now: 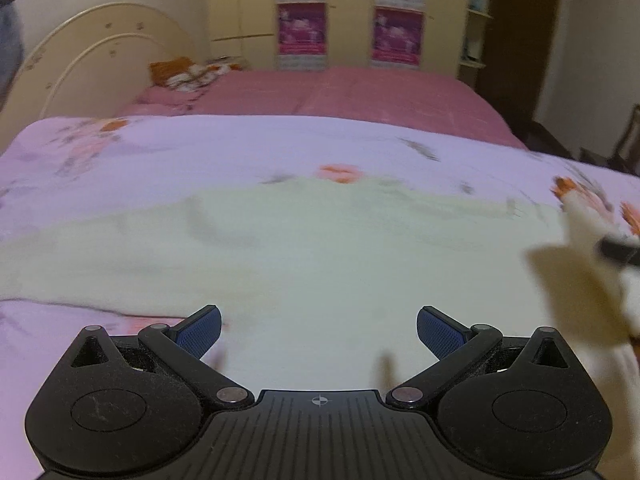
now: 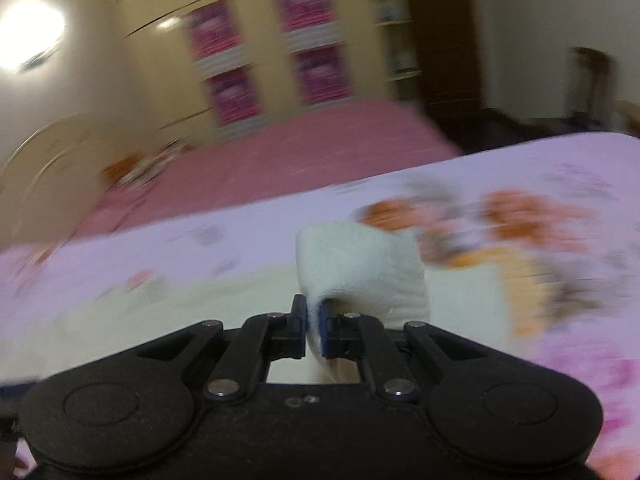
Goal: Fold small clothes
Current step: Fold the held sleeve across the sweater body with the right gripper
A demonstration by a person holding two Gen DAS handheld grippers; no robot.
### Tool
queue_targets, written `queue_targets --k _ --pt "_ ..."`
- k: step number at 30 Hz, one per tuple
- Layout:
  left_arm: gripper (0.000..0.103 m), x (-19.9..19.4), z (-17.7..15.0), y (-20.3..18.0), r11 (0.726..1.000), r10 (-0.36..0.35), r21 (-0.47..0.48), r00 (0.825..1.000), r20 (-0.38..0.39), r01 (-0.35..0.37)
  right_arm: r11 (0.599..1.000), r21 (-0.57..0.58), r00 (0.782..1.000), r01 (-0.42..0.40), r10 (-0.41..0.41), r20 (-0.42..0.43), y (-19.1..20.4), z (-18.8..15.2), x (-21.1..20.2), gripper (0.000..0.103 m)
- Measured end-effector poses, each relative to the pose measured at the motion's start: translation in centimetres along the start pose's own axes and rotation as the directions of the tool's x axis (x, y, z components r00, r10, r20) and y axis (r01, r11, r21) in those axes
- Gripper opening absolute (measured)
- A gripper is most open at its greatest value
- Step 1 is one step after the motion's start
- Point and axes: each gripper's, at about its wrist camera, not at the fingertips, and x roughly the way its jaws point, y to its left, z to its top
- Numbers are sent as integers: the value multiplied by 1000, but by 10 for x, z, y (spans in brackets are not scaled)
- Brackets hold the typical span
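Clamped on a fold of the white cloth (image 2: 360,268), the right claw (image 2: 314,330) has its two blue-padded fingers (image 2: 325,332) pressed together with the fabric pinched between them, and the gathered piece bulges up and away from the fingertips in a soft hump. That claw is tipped so the room leans across its view, and the strong blur hides finer detail of the weave. From the left wrist view the same cloth (image 1: 304,248) lies spread flat over the floral sheet (image 1: 224,140), with its right corner lifted off the surface where the right claw (image 1: 618,250) shows as a dark smear at the frame's edge. The left claw (image 1: 319,332) hangs low and level above the near edge of the cloth, jaws spread wide and holding nothing, its blue pads (image 1: 200,330) well apart and angled outward. Beyond the lilac sheet lies a bed with a pink cover (image 1: 340,92), a cream arched headboard (image 1: 96,56) at its left end and an orange-and-white bundle (image 1: 188,72) near it. Against the far wall stands a pale wardrobe (image 1: 348,12) bearing pink panels.
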Motion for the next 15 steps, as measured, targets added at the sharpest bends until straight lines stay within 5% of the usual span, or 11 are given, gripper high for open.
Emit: queue_targets --k 3,7,9,12,15 --pt "103 2 3 25 999 24 -41 1000 -2 -24 991 -92 992 -101 94 -81 49 -15 30 8" --pt "103 7 1 42 998 32 -58 999 -6 -32 969 -191 977 -156 123 -177 84 -38 54 36" --pt "103 10 -1 40 998 26 -48 1000 -12 -26 963 -217 977 -160 124 -173 89 -38 51 44" --pt "103 11 -4 31 998 -46 -53 998 -33 44 966 -190 976 -174 143 -165 79 -30 34 43" --pt "103 13 -4 12 991 -130 -45 991 -44 128 986 -135 990 -98 84 -111 54 -25 14 44"
